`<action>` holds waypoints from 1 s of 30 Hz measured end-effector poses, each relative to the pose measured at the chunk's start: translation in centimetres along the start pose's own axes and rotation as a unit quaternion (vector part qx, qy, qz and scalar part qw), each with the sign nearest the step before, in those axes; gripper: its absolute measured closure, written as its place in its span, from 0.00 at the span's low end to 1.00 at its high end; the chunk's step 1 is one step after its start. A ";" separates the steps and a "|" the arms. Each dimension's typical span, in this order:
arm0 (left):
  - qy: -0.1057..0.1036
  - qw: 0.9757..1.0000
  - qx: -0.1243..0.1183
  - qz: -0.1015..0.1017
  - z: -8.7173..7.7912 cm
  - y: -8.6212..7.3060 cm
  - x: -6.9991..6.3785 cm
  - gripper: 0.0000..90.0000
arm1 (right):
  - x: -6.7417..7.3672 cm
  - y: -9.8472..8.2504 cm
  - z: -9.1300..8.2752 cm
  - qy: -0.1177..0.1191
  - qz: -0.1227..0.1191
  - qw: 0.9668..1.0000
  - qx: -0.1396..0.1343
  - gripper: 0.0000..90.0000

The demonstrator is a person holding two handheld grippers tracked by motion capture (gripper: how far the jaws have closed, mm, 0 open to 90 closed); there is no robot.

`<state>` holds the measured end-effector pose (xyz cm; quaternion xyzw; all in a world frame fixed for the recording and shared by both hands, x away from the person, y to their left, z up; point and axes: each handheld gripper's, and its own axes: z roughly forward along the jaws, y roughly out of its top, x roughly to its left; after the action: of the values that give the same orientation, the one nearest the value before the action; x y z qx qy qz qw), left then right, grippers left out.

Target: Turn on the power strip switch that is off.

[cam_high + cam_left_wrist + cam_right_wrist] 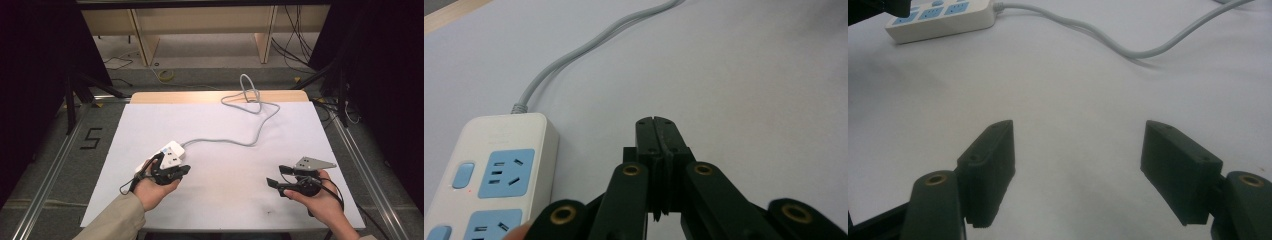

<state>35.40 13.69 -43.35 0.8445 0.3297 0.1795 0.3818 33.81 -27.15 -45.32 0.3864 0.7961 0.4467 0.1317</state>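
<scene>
Left gripper: jaws clenched together, nothing between them, tips over bare white table. Power strip just beside its jaws, grey cord trailing ahead. Right gripper: jaws spread wide, released, empty, well apart from strip.

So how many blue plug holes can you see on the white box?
3 in the right gripper view, in a row along the power strip; the left gripper, jaws shut beside the strip, may hide more at that row's end.
</scene>
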 end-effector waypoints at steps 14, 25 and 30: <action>0.018 1.000 -0.002 -0.022 -0.3 0.1 1.1 1.00 | 0.0 0.0 0.0 0.000 -0.001 1.000 0.000 0.34; 0.033 0.999 0.000 -0.035 -0.7 0.0 2.0 1.00 | 0.0 0.0 0.0 0.001 0.000 1.000 0.000 0.34; 0.036 0.999 0.000 -0.041 -0.7 0.0 2.3 1.00 | 0.0 0.0 0.0 0.001 0.001 1.000 0.000 0.34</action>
<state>36.65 15.68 -42.78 0.8234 0.3776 0.1938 0.3767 33.80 -27.15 -45.34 0.3864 0.7962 0.4470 0.1300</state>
